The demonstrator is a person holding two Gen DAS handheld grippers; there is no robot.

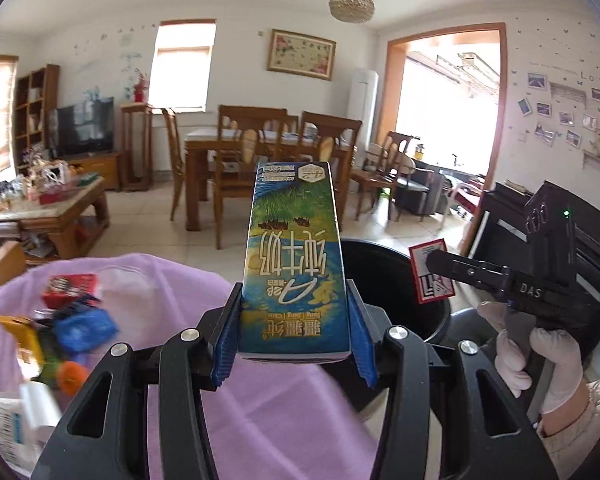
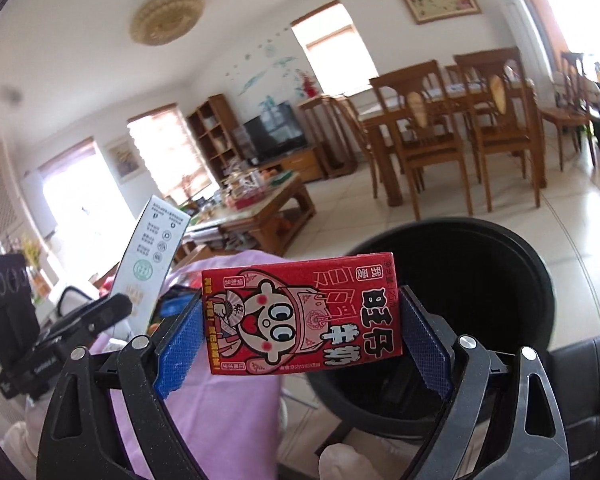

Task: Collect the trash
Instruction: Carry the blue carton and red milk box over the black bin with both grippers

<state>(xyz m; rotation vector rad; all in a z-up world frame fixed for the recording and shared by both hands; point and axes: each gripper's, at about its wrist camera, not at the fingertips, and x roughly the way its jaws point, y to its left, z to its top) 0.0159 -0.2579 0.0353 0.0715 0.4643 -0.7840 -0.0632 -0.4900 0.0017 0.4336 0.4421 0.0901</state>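
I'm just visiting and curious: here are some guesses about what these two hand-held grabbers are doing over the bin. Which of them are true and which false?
1. The left gripper holds a tall blue and green milk carton. True.
2. The right gripper is empty. False: it clamps a small red milk box.
3. A black trash bin stands open on the floor just beyond both cartons. True.
4. The red box already lies inside the bin. False: it is held in the air in front of the bin's rim.
5. More packaging lies on a purple cloth to the left. True.
6. The bare hand grips a handle. False: it wears a pale glove.
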